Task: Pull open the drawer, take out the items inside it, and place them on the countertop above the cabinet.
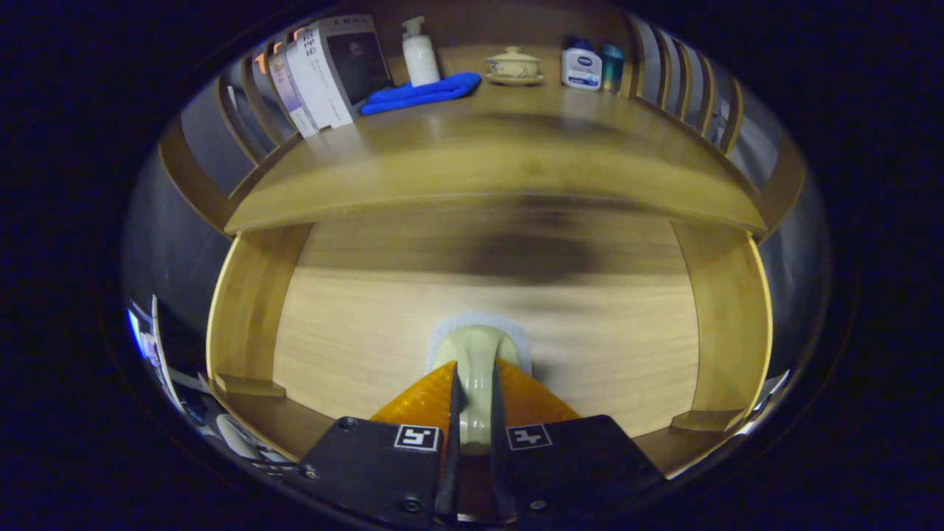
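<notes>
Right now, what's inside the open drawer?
A cream-handled brush with a white bristle pad, gripped between the gripper's fingers above the bare wooden drawer floor. The fingers and gripper body cover the floor nearest the camera, so anything there is hidden.

gripper [473, 391] clamping brush handle [476, 354], open drawer [487, 324]

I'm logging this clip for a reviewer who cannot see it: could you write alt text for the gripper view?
The gripper is shut on a cream-handled brush with a white head, held over the open wooden drawer. Beyond it, on the countertop, stand books, a white pump bottle, a blue cloth, a lidded bowl and two small bottles.
</notes>
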